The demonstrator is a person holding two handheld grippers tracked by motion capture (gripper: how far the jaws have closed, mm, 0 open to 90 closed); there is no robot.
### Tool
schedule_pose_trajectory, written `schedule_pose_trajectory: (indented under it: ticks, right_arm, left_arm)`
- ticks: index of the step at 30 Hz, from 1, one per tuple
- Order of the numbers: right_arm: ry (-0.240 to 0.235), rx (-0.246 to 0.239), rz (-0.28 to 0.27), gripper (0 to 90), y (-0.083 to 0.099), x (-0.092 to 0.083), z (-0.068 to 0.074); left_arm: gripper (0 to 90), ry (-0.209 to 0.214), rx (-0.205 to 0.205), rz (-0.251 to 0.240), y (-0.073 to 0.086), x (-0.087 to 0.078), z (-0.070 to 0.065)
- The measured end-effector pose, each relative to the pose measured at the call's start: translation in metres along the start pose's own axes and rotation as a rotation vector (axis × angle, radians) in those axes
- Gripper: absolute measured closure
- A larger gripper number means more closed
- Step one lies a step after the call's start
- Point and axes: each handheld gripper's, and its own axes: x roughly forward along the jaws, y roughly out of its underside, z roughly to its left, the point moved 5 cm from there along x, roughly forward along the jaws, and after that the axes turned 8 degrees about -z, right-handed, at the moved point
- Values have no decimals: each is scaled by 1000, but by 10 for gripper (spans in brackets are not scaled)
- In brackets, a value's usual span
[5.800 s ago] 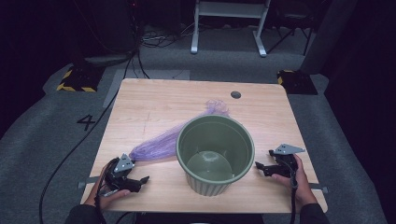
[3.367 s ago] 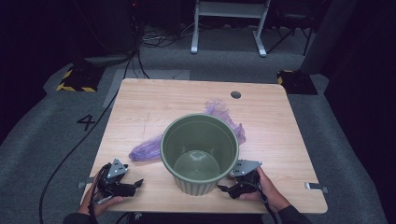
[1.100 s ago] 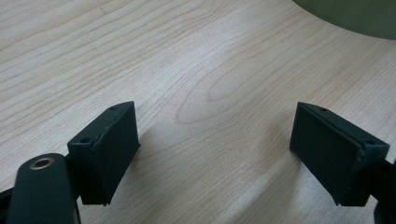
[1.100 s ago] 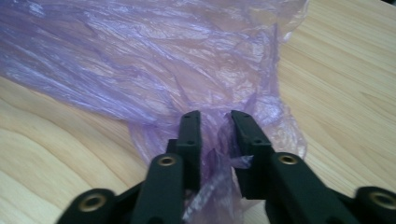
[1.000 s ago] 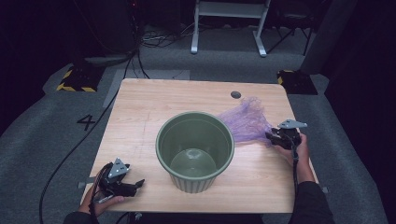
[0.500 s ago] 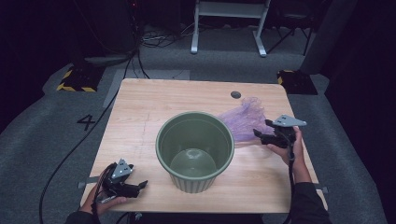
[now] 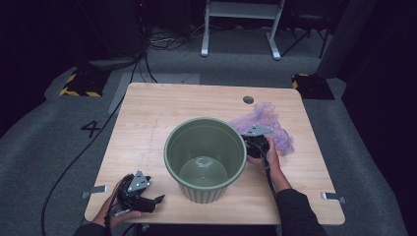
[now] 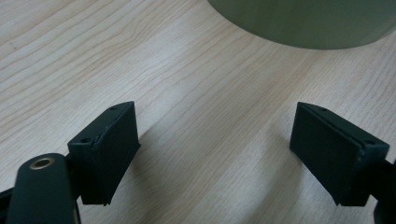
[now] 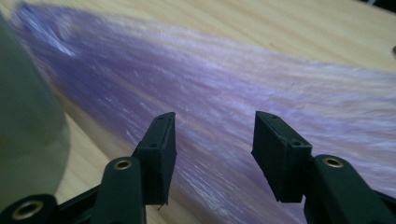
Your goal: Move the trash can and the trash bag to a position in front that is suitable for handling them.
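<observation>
A green plastic bin [image 7: 205,157] stands upright and empty in the middle of the wooden table [image 7: 147,113]. A crumpled purple plastic bag [image 7: 269,125] lies flat just right of it. My right gripper [image 7: 254,137] is at the bin's right rim, over the bag's near edge. Its jaws have just been closing and stand half apart. In the right gripper view [image 9: 215,126] the blurred bag [image 9: 243,79] lies beyond and under them, with no pad pressing on it. My left gripper [image 7: 156,200] rests open at the front left, with bare wood between its jaws [image 8: 212,126].
A round cable hole [image 7: 248,100] sits near the table's far edge. Metal brackets [image 7: 333,197] stick out at the front corners. Grey carpet with cables, a painted 4 [image 7: 91,129] and a white stand [image 7: 241,24] surround the table. The bin's base [image 8: 303,23] is close ahead of the left gripper.
My right gripper has moved left from the bag's right end to the bin's right rim. The bag now lies slack. The left hand has shifted slightly to the right.
</observation>
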Motion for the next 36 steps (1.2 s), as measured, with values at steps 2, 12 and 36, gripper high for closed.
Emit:
schedule_pose_trajectory:
  ticks: [2,12,36]
  right_arm:
    - [3,-4,28,520,5,6,0]
    - [-3,54,63,535,19,1,-14]
    - [-171,-51,-120,271,7,-86,31]
  left_arm:
    - [150,7,3,1,-1,2,-2]
    - [149,35,26,2,-9,12,-9]
    - [148,72,60,1,-19,25,-27]
